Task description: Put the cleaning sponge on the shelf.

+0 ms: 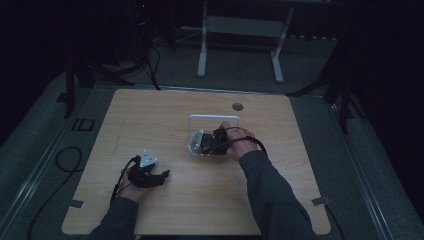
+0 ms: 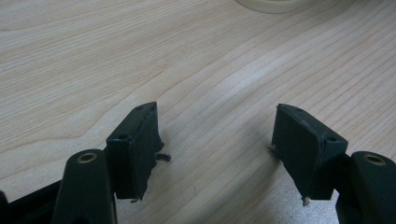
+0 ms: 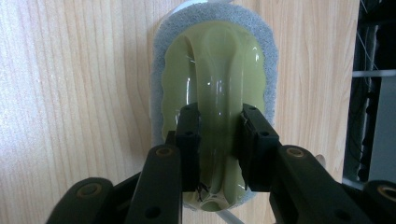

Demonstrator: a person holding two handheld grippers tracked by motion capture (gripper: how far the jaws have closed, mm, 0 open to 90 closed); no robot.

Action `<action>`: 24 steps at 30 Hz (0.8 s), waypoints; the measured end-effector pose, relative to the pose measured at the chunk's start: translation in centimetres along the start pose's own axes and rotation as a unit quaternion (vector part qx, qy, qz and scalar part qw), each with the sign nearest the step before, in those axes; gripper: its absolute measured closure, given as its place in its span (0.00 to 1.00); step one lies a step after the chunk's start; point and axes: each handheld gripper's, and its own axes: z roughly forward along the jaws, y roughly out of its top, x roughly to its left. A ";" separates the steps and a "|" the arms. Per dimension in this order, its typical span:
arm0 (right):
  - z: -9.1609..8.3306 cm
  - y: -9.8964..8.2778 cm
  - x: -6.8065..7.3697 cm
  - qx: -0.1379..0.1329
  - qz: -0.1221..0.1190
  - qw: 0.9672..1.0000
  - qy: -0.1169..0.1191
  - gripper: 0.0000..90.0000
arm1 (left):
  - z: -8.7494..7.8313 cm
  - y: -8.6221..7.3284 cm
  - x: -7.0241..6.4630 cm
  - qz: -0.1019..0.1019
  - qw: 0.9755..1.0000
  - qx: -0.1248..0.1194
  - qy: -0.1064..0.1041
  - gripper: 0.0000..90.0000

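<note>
green scrubber (image 3: 212, 93) handle clamped in right gripper (image 3: 219, 135); left gripper (image 2: 217, 140) near it, jaws spread, holding nothing.

Dark long sleeves (image 1: 272, 192); black jaws with brass-ringed screw holes, black cables.

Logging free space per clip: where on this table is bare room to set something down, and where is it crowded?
Bare wood runs along the table's far edge and left side, and between the open left gripper and the right gripper. The near right corner is free beside the sleeve. The middle is crowded: the right gripper grips the green scrubber's handle by a white frame.
</note>
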 end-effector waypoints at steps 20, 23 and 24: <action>0.9 0.2 -0.1 0.005 -0.002 1.000 0.003 0.80 | 0.0 0.0 0.0 0.001 1.000 0.000 0.001 0.36; 1.1 0.3 -0.1 0.008 0.000 1.000 0.005 0.80 | 0.0 0.0 0.0 0.001 1.000 0.000 0.001 0.36; 1.1 0.3 -0.1 0.008 0.000 1.000 0.006 0.80 | 0.0 0.0 0.0 0.000 1.000 0.000 0.001 0.36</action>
